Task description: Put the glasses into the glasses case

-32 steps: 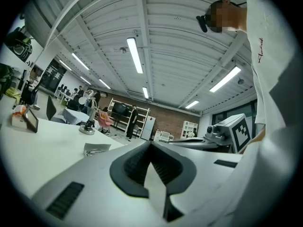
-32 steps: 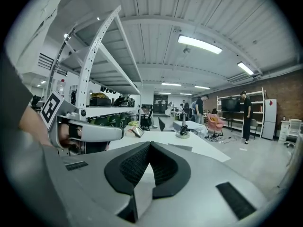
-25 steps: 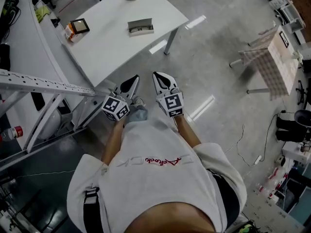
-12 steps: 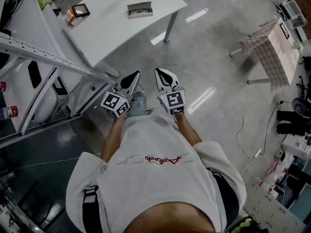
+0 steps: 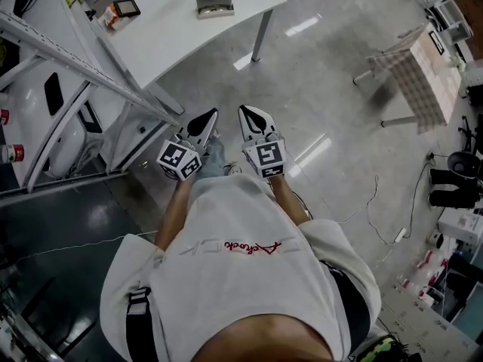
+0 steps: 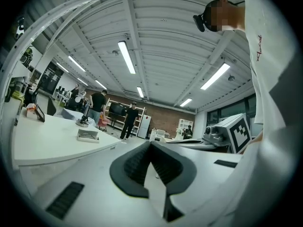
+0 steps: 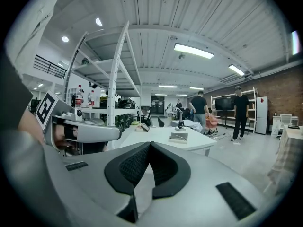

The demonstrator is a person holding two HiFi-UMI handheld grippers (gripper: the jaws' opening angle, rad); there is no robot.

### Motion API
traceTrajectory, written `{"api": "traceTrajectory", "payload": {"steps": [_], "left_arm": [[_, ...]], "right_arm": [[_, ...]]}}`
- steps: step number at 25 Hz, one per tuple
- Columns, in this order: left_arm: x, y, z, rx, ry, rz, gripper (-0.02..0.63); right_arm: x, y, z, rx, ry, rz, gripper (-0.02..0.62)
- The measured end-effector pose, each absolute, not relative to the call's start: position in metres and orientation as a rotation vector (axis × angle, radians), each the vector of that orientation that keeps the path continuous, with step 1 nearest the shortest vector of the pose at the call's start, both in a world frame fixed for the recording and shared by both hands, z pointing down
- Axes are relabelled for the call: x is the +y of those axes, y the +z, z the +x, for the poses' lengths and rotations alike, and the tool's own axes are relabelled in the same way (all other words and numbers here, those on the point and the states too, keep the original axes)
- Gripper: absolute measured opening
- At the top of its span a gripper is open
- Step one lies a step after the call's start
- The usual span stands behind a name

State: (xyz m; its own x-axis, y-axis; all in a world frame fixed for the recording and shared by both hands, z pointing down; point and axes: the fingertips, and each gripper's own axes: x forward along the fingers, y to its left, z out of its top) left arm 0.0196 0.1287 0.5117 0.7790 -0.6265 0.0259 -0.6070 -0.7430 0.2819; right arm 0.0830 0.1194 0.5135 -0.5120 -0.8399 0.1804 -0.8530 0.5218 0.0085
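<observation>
A grey glasses case [image 5: 215, 6] lies on the white table [image 5: 173, 36] at the top of the head view, far from both grippers. A dark shape on it looks like the glasses, too small to be sure. The case also shows small in the left gripper view [image 6: 88, 135] and the right gripper view [image 7: 178, 137]. My left gripper [image 5: 207, 117] and right gripper [image 5: 247, 112] are side by side close to the person's chest, over the floor. Both point toward the table. Each one's jaws meet at the tips, left gripper [image 6: 150, 143] and right gripper [image 7: 149, 144], with nothing between them.
A white metal shelving rack [image 5: 68, 59] stands at the left, between me and the table's near corner. An orange box with a dark tablet [image 5: 121, 10] sits on the table. A checked-cloth stand [image 5: 411, 74] is at right, cables [image 5: 370, 210] on the floor. People [image 7: 199, 109] stand far off.
The table and case have slid toward the top of the head view, and the rack has come further into view. Both grippers keep their place before the chest, still shut.
</observation>
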Motion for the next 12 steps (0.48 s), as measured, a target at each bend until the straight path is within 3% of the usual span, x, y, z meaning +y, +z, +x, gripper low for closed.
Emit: {"api": "traceTrajectory", "payload": {"steps": [12], "left_arm": [[0.160,0.512,0.028,-0.960,-0.127,2.705,-0.005]], "right_arm": [[0.142,0.507,0.084,-2.621,0.093,1.479,-0.002]]}}
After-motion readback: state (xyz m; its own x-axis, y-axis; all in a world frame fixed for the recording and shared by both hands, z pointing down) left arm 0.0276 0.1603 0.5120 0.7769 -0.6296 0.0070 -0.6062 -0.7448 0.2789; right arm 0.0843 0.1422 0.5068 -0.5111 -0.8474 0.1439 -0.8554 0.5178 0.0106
